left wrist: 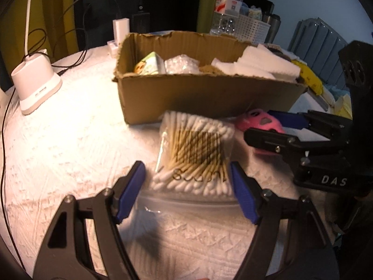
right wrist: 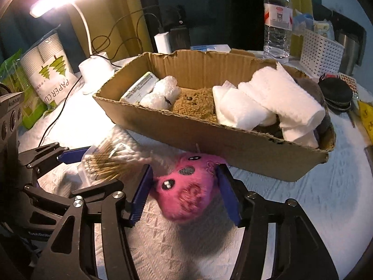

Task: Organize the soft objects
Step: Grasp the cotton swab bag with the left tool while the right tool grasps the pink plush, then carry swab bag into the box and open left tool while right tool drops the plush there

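A clear bag of cotton swabs (left wrist: 195, 154) lies on the white cloth in front of a cardboard box (left wrist: 209, 93). My left gripper (left wrist: 186, 175) is open, its blue pads on either side of the bag's near end. A pink plush toy (right wrist: 186, 186) lies next to the bag; it also shows in the left wrist view (left wrist: 261, 121). My right gripper (right wrist: 184, 186) is open with the toy between its pads, close to both sides. The box (right wrist: 233, 149) holds white rolled cloths (right wrist: 268, 102), a bubble-wrap bundle (right wrist: 160, 93), a brown fuzzy item and a small carton.
A white lamp base (left wrist: 35, 86) with cables stands at the left. A water bottle (right wrist: 277, 21), a white basket (right wrist: 321, 51) and a black pouch (right wrist: 335, 93) are behind and right of the box. A paper cup pack (right wrist: 49, 70) is at the left.
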The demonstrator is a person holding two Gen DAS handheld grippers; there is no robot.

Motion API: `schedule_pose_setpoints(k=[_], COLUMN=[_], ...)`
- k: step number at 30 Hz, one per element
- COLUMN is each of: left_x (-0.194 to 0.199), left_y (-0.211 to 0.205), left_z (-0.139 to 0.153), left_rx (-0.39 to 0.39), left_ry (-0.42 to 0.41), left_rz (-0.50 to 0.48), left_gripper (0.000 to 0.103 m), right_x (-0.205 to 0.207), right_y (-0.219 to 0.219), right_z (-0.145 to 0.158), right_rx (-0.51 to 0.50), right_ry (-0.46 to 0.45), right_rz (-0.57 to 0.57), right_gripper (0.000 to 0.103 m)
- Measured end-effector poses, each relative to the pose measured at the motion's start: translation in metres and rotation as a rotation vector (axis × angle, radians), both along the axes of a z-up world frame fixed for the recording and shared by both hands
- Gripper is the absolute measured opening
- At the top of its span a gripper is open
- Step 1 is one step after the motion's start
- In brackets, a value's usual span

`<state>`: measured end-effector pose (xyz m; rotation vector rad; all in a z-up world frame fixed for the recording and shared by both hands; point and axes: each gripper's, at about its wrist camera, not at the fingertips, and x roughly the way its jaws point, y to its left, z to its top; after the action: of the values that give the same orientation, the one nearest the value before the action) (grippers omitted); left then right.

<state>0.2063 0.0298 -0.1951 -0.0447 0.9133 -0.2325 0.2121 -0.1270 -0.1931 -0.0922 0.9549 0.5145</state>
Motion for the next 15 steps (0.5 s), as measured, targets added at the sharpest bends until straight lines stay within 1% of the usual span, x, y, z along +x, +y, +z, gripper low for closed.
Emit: schedule_pose_setpoints(k=[3, 6, 7, 8, 11, 15], left_x=[0.000, 0.000, -0.001, -0.002, -0.007, -0.014], left_y=[-0.002, -0.004, -0.005, -0.005, -0.009, -0.012], left_z=[0.000, 0.001, 0.001, 0.003, 0.005, 0.009], left_rx=[0.020, 0.031, 0.036, 0.040, 0.053, 0.038], left_ry=[0.001, -0.005, -0.010, -0.018, -0.032, -0.035], left_rz=[0.000, -0.004, -0.005, -0.009, -0.016, -0.016], left_gripper=[0.075, 0.073, 0.071, 0.061, 0.058, 0.055], right_x=[0.003, 0.003, 0.002, 0.001, -0.004, -0.016], right_y=[0.000, -0.003, -0.003, -0.003, -0.007, -0.015], right_z=[-0.008, -0.009, -0.009, -0.008, -0.006, 0.003], right_rx=[-0.016, -0.003, -0.003, -0.003, 0.010, 0.019], right_ry=[0.030, 0.028, 0.026, 0.026, 0.026, 0.007], right_rz=[-0.014, -0.007, -0.006, -0.005, 0.001, 0.012], right_gripper=[0.063, 0.063, 0.061, 0.053, 0.051, 0.050])
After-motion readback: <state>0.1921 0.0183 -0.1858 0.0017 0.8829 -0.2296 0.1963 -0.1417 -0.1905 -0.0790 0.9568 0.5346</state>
